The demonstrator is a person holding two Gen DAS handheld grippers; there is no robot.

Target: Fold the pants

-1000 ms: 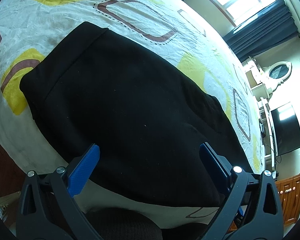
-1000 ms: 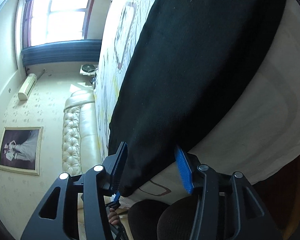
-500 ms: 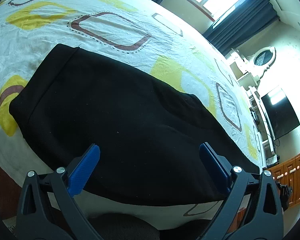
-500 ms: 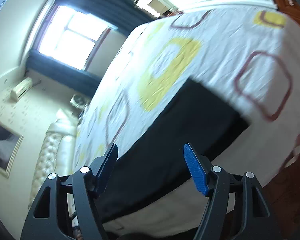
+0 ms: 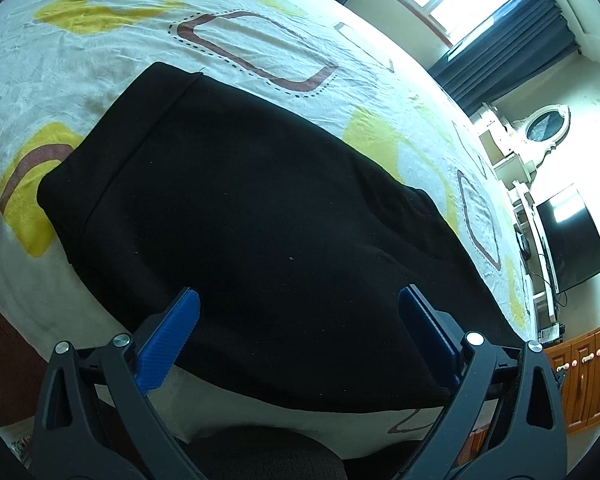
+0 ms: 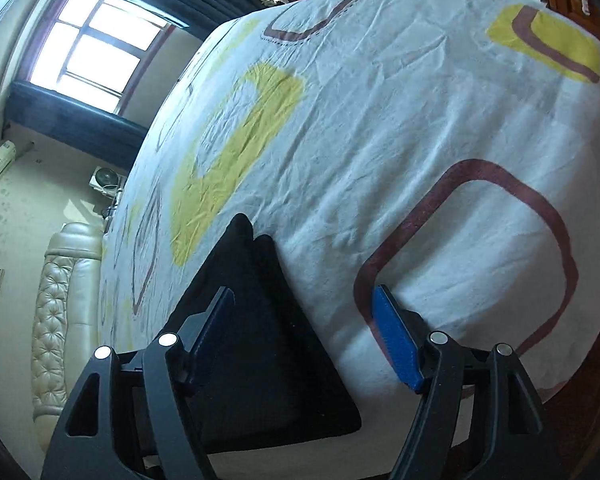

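Note:
The black pants (image 5: 260, 220) lie folded flat on the patterned bed sheet (image 5: 100, 52), waistband toward the upper left. My left gripper (image 5: 300, 320) is open and empty, hovering over the pants' near edge. In the right wrist view the pants (image 6: 260, 320) show as a folded dark shape at the lower left, one end near the bed's edge. My right gripper (image 6: 304, 320) is open and empty above that end of the pants and the sheet (image 6: 420, 120) beside it.
A television (image 5: 568, 240) and white shelves stand by the wall on the right. A wooden cabinet (image 5: 580, 380) is at the lower right. A padded headboard (image 6: 56, 320) and a window (image 6: 88, 44) are at the left. A dark round seat (image 5: 260, 456) is below the bed edge.
My right gripper has let go of the pants' edge, opened wider, lifted and swung to look across the bed. My left gripper has stayed open and shifted slightly over the pants.

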